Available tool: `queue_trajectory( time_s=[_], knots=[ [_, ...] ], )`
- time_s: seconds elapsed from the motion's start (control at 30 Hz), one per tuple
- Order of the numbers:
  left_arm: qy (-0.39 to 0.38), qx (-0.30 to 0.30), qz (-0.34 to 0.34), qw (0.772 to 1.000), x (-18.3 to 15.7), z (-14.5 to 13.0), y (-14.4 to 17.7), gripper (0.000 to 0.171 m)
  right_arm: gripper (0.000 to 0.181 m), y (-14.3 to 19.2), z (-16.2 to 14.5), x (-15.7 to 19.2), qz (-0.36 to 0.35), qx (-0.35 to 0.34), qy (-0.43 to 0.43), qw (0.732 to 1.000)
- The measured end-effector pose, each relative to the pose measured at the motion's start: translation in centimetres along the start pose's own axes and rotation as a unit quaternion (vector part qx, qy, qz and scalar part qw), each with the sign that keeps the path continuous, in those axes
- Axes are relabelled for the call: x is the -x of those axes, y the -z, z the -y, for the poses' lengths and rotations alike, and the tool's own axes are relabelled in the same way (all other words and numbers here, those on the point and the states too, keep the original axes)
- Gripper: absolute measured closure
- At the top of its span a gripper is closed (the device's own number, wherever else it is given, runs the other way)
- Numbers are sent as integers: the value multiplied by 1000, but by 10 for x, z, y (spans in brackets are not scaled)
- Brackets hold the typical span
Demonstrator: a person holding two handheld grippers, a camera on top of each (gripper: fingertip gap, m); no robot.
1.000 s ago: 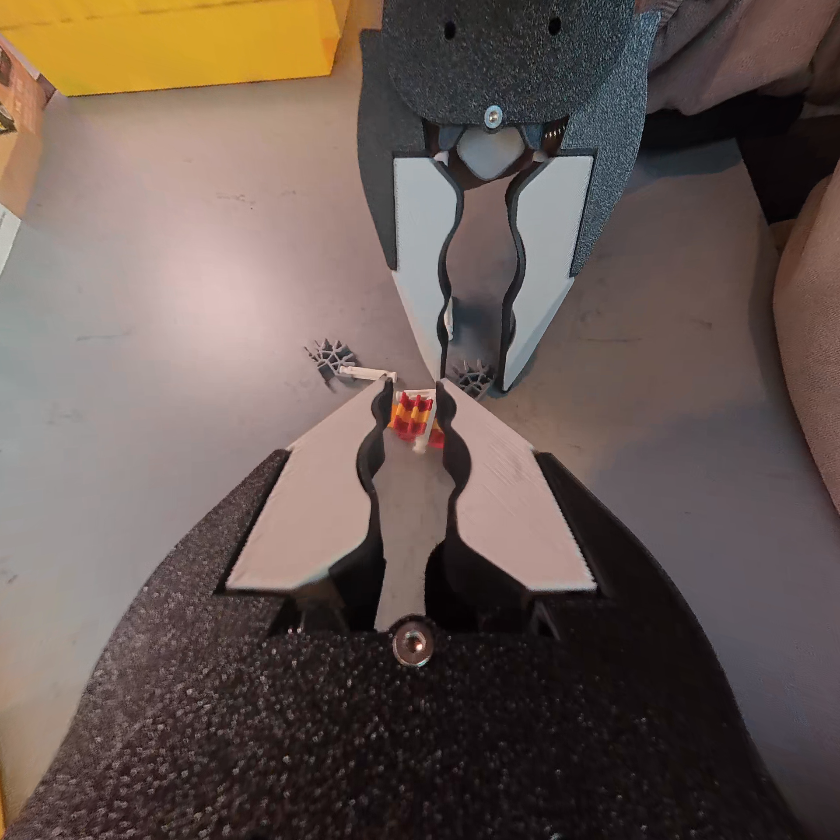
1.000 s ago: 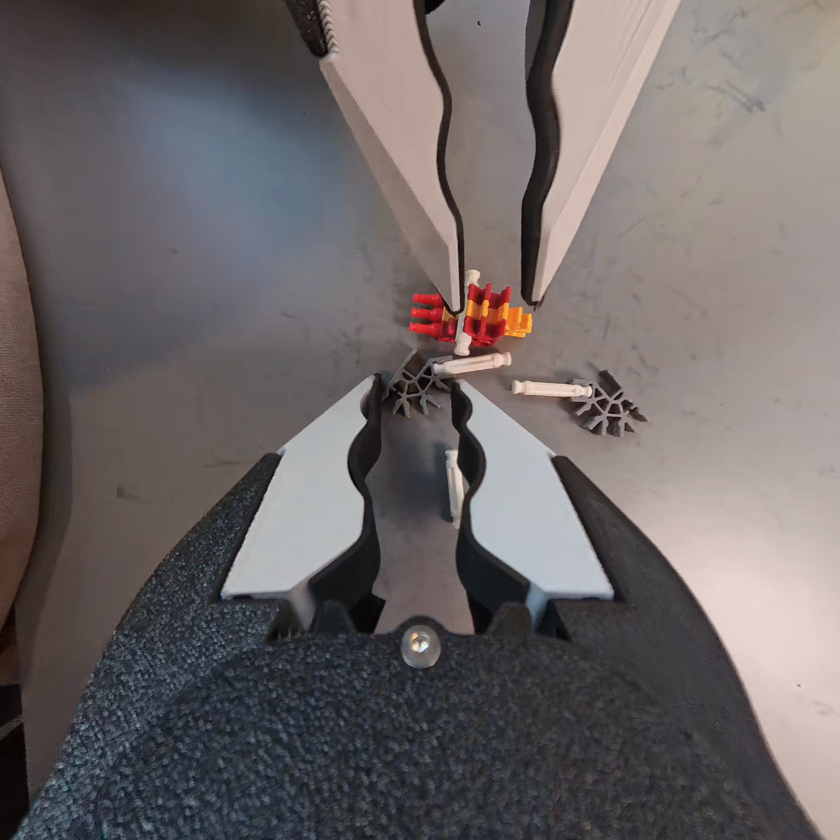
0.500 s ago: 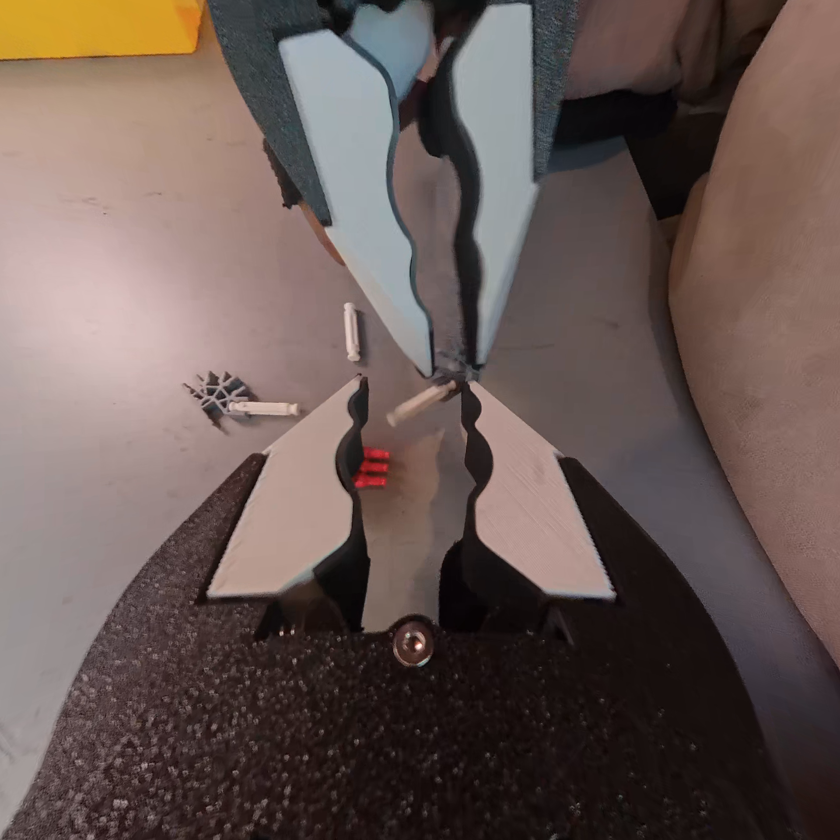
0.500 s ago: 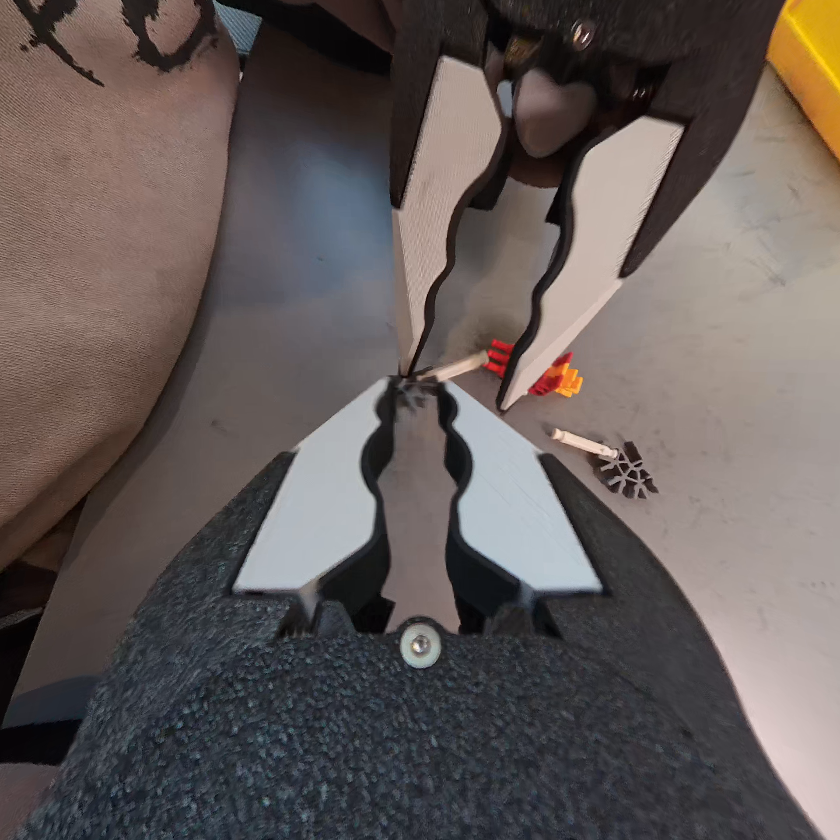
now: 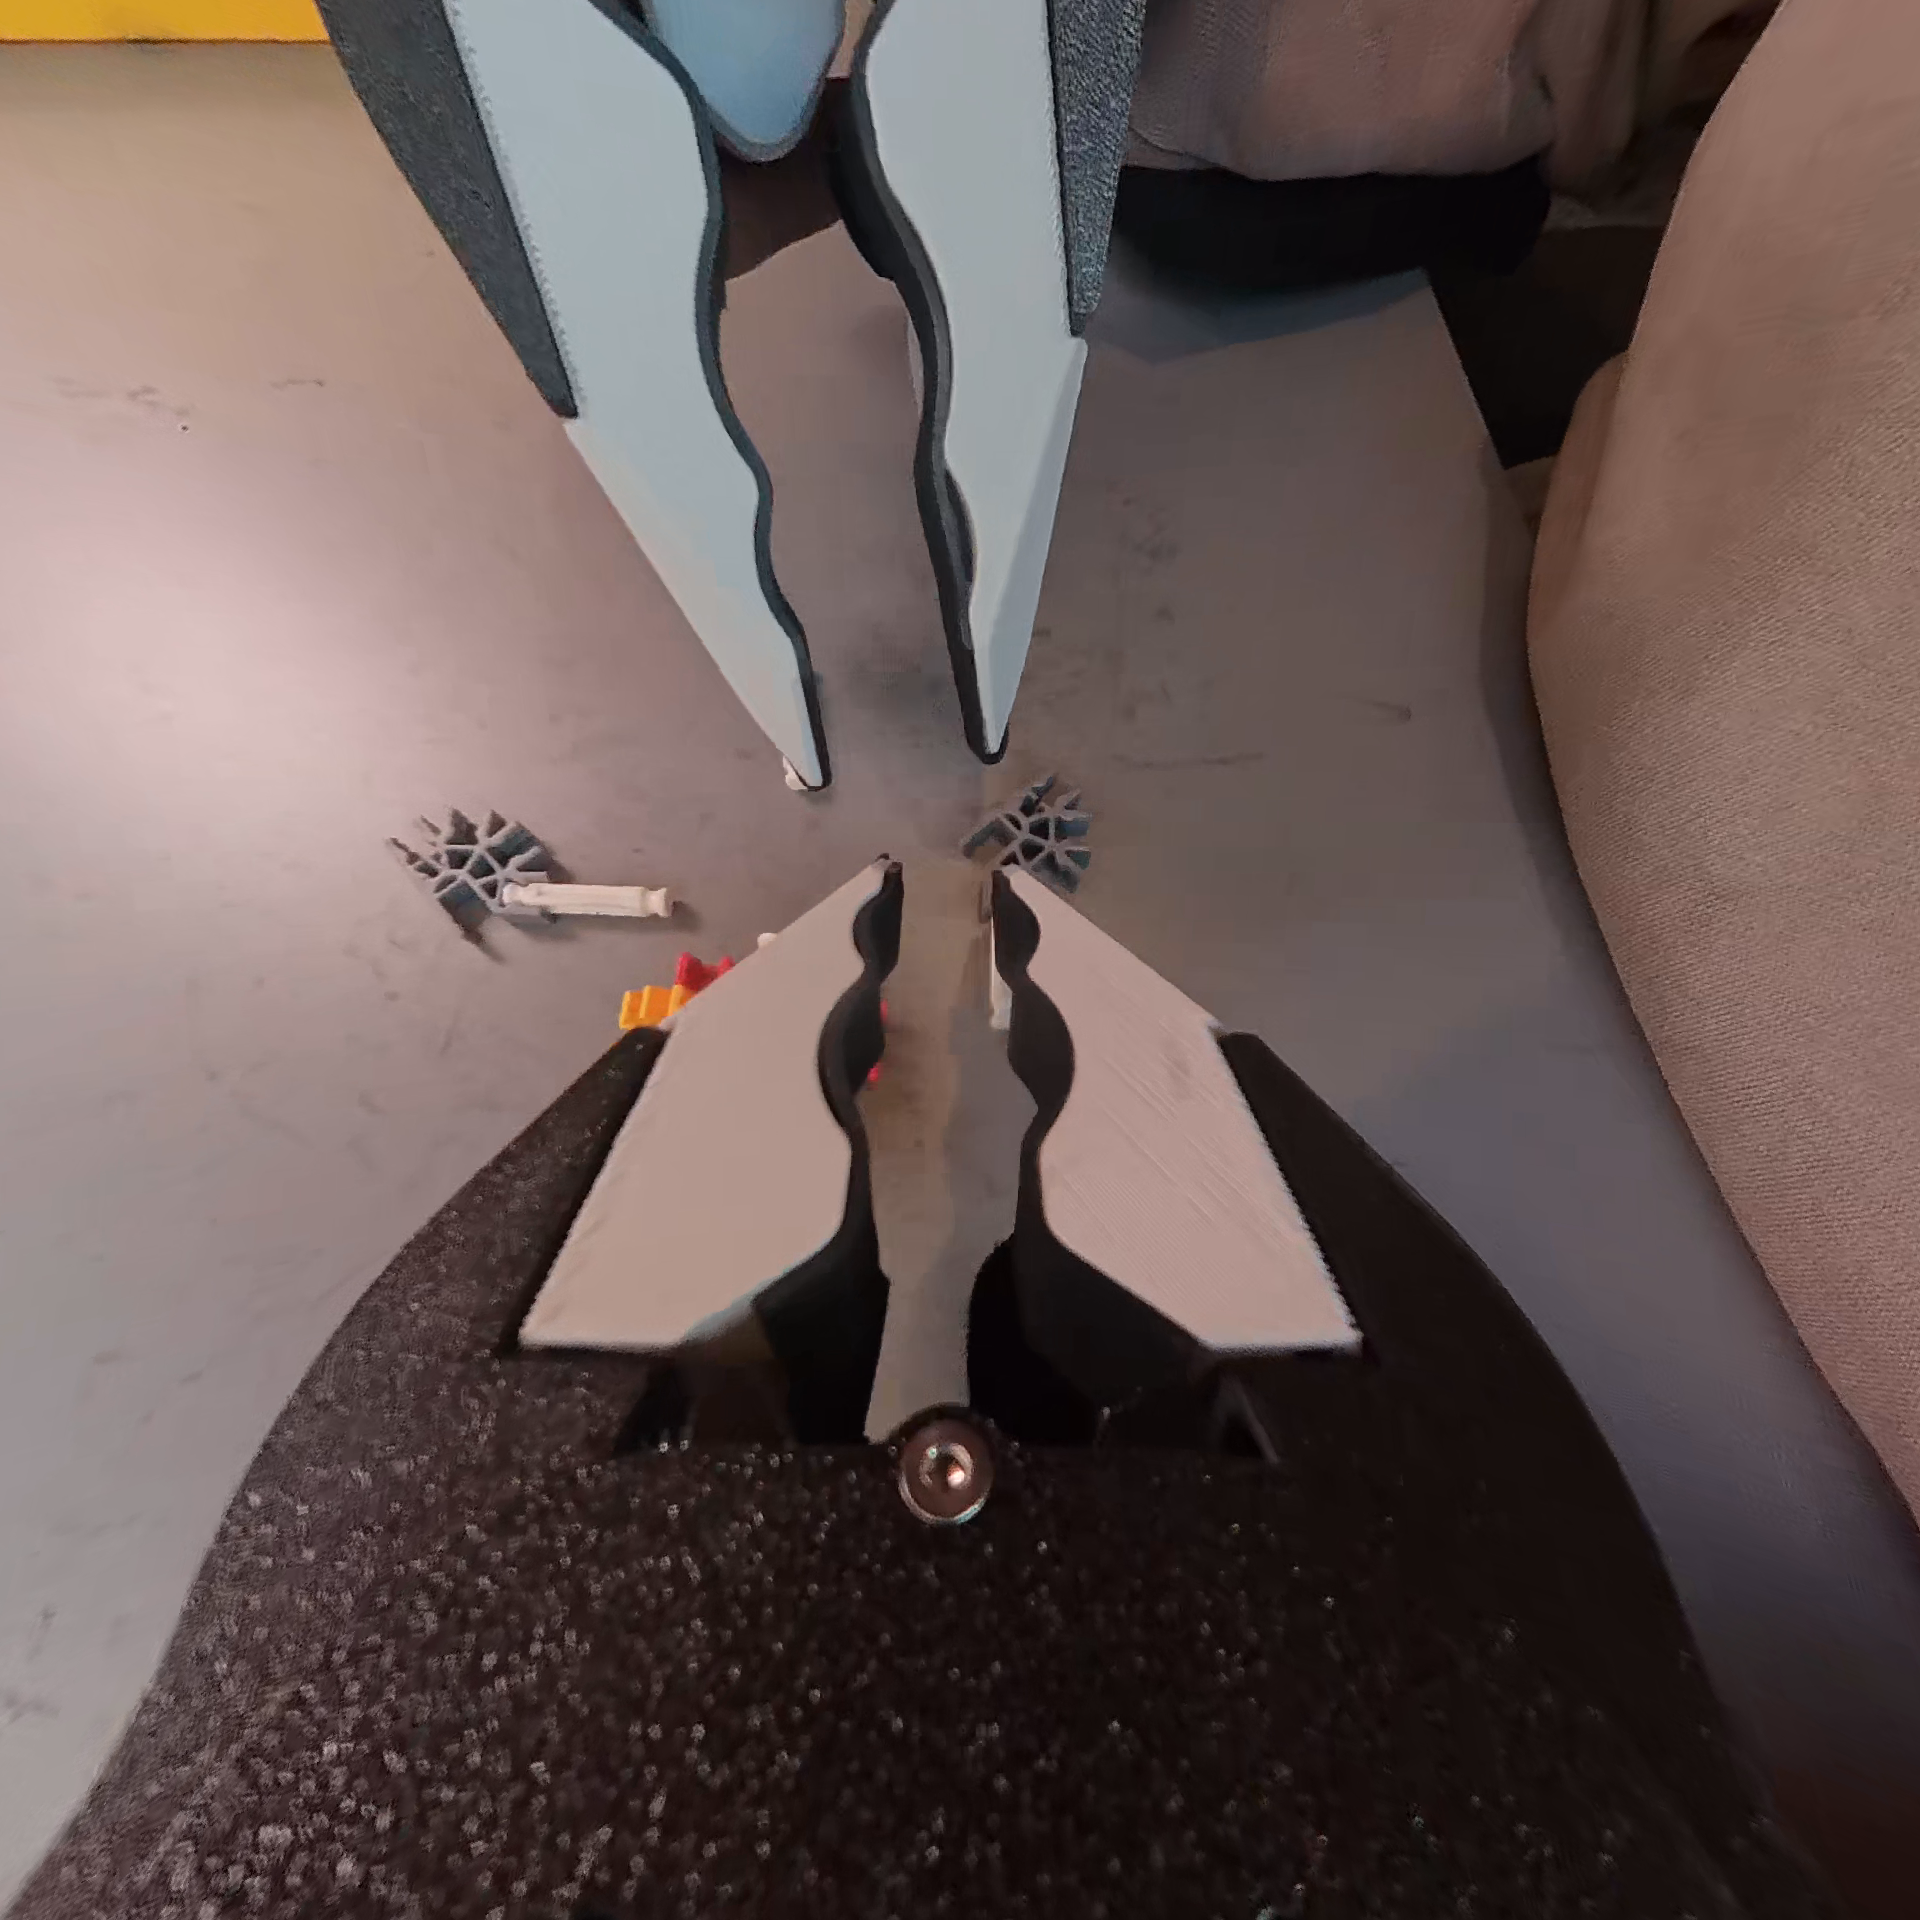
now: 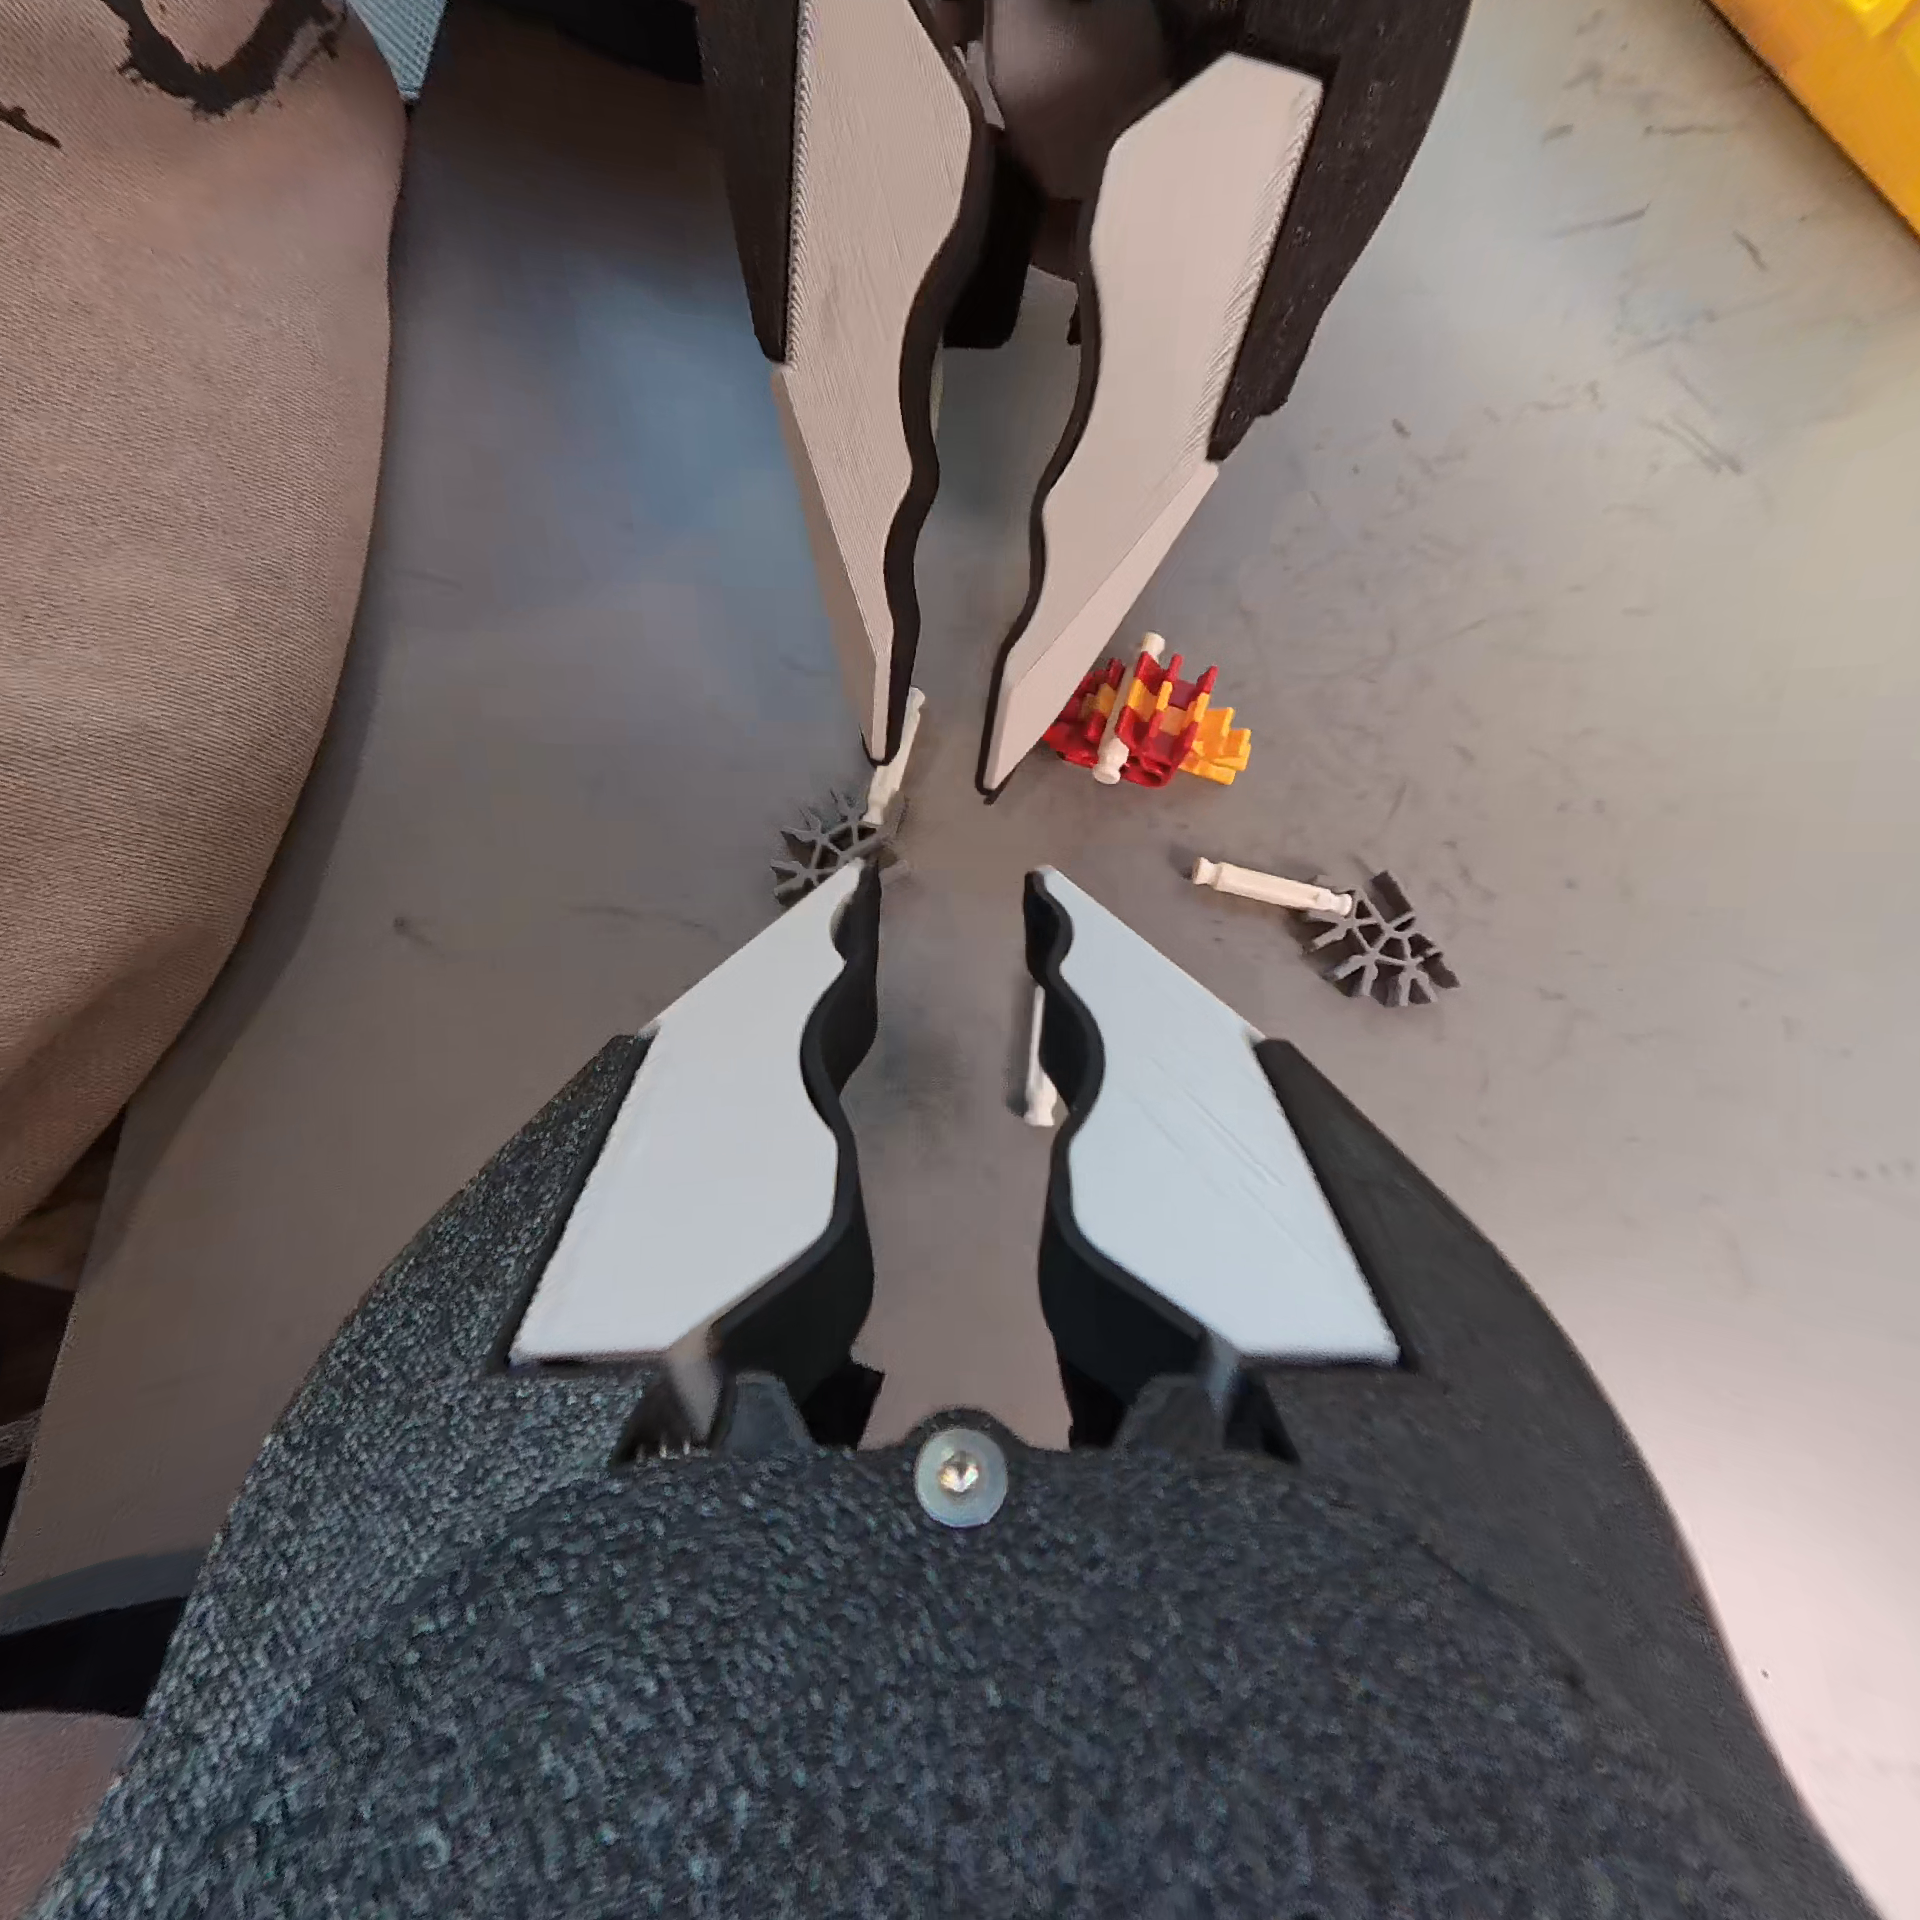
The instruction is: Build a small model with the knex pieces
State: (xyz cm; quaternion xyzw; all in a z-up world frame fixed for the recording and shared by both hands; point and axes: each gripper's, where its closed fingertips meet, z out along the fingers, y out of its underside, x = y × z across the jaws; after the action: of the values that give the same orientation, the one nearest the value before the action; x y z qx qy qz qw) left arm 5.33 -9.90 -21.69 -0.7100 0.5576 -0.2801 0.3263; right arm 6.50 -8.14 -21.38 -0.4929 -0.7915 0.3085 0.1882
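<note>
Both grippers hang tip to tip over the grey bench [image 6: 1558, 520], each parted a little and gripping nothing: the left gripper [image 5: 940, 873] has a white rod [image 6: 894, 764] and grey snowflake connector [image 6: 826, 857] by its right fingertip. The right gripper [image 6: 951, 883] has another white rod [image 6: 1036, 1060] lying loose between its fingers. Just beside them sits a red-and-yellow connector cluster [image 6: 1153, 722], then a second grey connector with a rod [image 6: 1351, 930]; a yellow bin [image 6: 1839, 94] stands at the bench's far corner.

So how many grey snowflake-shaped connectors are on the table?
2. One grey connector lies by the right gripper's left fingertip; the second connector lies farther right with a white rod attached. Others may be hidden.
</note>
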Motion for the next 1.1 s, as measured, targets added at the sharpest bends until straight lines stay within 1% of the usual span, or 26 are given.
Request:
queue_trajectory(
  time_s=[0.07,0.23,0.3,0.43,0.53,0.67,0.77,0.9,0.97,1.03,1.1],
  knots=[
    [10,-11,10,1000,6,1,2,152,149,-1,-3,-1,1,6,-6,1000],
    [31,-49,35,998,21,9,12,149,139,-3,-6,-3,-3,9,-9,1000],
    [34,-61,49,996,28,12,16,149,130,-2,-5,-8,-12,4,-13,1000],
    [37,-72,76,994,39,12,21,149,127,1,-7,-13,-19,1,-22,1000],
    [40,-68,83,993,44,6,23,149,132,-1,-12,-8,-4,12,-23,1000],
    [38,-67,68,995,40,6,22,150,140,-7,-11,7,26,24,-7,999],
    [41,-59,43,996,33,3,18,150,140,-10,-8,21,51,31,5,998],
    [33,-47,22,998,24,0,12,150,141,-20,-10,29,53,58,19,997],
    [33,-44,10,998,19,0,11,149,159,-22,-10,21,23,65,26,997],
    [36,-41,-15,998,10,0,9,150,174,-21,-10,22,25,64,34,997],
    [43,-32,-43,998,1,-1,7,149,178,-20,-8,21,23,57,38,997]
  ],
)
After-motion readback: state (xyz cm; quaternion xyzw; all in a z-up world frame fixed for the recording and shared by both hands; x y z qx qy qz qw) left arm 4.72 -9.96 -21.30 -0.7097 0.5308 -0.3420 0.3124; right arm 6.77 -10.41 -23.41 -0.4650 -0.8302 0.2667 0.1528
